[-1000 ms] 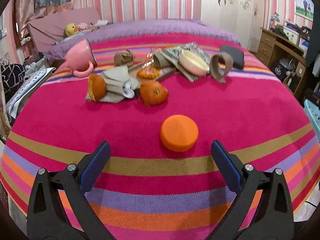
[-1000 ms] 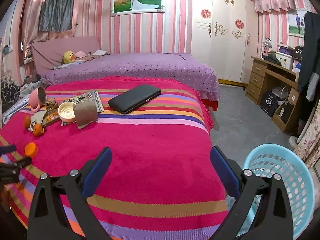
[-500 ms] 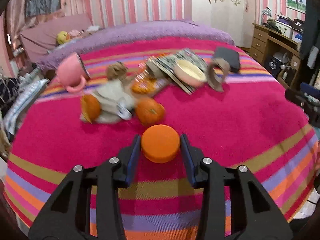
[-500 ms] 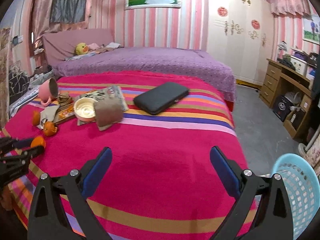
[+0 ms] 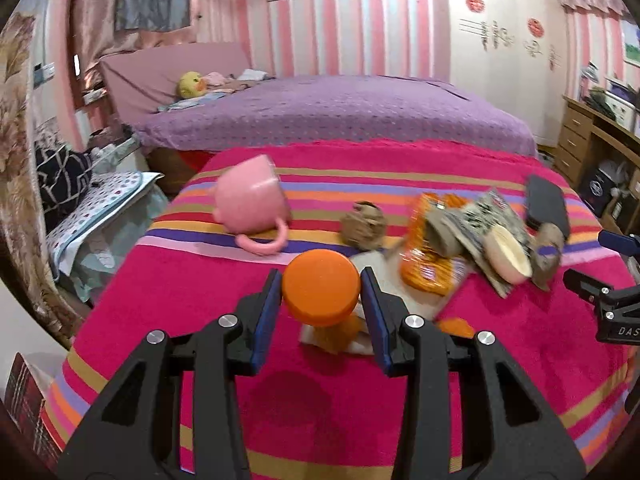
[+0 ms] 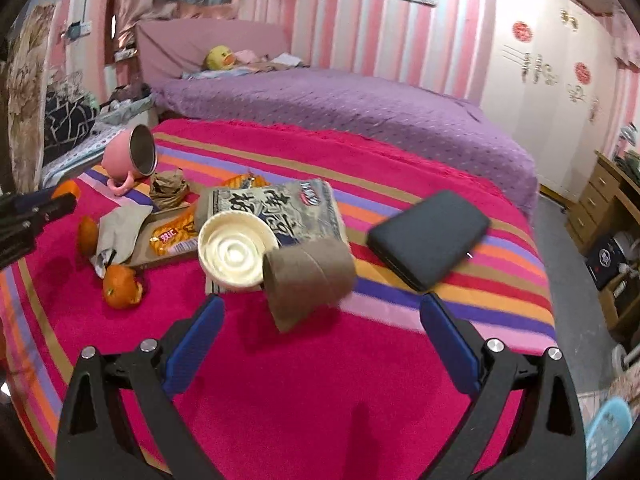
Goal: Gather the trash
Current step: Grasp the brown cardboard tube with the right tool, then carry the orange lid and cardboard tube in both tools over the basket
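Orange cap (image 5: 321, 289) sits clamped in the left tool (image 5: 322, 296), lifted above the striped blanket (image 5: 360, 408). The right tool (image 6: 320, 344) gapes wide, empty, just short of the brown cardboard roll (image 6: 310, 276) beside the cream bowl (image 6: 234, 252).

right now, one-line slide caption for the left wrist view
Left gripper shut on an orange lid, lifted above the striped bedspread near a tipped pink mug.

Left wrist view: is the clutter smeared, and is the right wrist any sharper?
Left wrist: the snack wrappers and bowl smear at right; the held orange lid stays sharp. Right wrist: the black case and cardboard roll blur slightly; edges bend.
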A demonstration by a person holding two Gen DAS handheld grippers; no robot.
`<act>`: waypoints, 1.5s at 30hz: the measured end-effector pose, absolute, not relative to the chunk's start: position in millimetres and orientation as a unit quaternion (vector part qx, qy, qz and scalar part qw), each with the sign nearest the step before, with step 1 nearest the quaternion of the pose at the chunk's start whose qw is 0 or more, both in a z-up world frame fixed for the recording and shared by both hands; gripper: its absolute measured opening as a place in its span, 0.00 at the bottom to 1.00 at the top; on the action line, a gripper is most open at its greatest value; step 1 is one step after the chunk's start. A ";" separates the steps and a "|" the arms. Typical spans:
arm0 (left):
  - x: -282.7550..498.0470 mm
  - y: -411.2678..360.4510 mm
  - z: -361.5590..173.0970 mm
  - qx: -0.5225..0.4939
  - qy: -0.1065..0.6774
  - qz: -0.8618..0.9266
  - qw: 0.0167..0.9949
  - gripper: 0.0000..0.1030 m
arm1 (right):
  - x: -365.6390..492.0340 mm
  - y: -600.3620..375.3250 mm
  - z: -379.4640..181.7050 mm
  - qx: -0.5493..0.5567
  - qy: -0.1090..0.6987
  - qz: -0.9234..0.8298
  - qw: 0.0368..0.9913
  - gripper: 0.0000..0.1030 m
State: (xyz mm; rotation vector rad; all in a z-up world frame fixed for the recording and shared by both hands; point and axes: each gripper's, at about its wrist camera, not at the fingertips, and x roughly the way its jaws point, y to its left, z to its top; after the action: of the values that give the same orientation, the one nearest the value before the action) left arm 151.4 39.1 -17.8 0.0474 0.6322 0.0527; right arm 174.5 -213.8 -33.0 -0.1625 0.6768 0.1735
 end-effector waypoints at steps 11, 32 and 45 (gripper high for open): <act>165.1 59.3 -21.3 -0.005 0.323 0.054 0.945 0.38 | 207.7 -202.2 -48.5 -0.089 0.356 0.134 0.921 0.55; 119.6 -40.7 -9.2 0.045 0.283 -0.006 0.958 0.38 | 57.7 -297.6 12.5 -0.094 0.255 -0.001 0.962 0.51; 94.2 -93.0 -8.4 0.047 0.275 -0.023 0.960 0.38 | 31.8 -387.7 6.3 -0.062 0.256 -0.042 0.964 0.51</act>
State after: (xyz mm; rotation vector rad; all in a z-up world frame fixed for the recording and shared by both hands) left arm 94.2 -93.0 -8.4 0.0961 0.5571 -0.0466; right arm 31.8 -387.7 6.3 -0.1258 0.5182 -0.0840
